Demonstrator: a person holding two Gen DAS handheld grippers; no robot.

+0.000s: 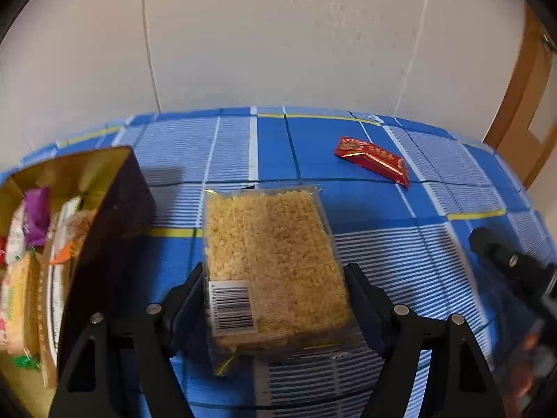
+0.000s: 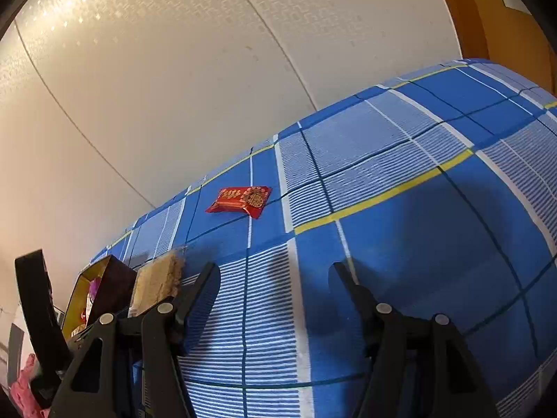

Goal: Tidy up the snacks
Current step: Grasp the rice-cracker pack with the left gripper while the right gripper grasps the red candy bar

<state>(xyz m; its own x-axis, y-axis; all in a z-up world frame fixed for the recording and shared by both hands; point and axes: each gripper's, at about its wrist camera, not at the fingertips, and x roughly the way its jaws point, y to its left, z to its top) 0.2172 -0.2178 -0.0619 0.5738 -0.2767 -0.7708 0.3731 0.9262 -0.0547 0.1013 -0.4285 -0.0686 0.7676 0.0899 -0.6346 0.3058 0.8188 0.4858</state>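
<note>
A clear pack of yellow puffed-rice snack [image 1: 271, 254] with a barcode label lies on the blue checked tablecloth [image 1: 400, 250]. My left gripper [image 1: 275, 269] has a finger on each long side of it, pads against the plastic. In the right wrist view the same pack [image 2: 156, 282] shows end-on beside the box. A red snack packet [image 1: 372, 160] [image 2: 240, 200] lies alone farther back on the cloth. My right gripper [image 2: 274, 266] hovers open above bare cloth with nothing between its fingers.
A dark box with a gold inside [image 1: 104, 216] [image 2: 115, 285] stands left of the pack and holds several wrapped snacks. A pale wall rises behind the table. A wooden door frame [image 1: 522, 104] is at the right. My right gripper's black body [image 1: 504, 261] shows at the right edge.
</note>
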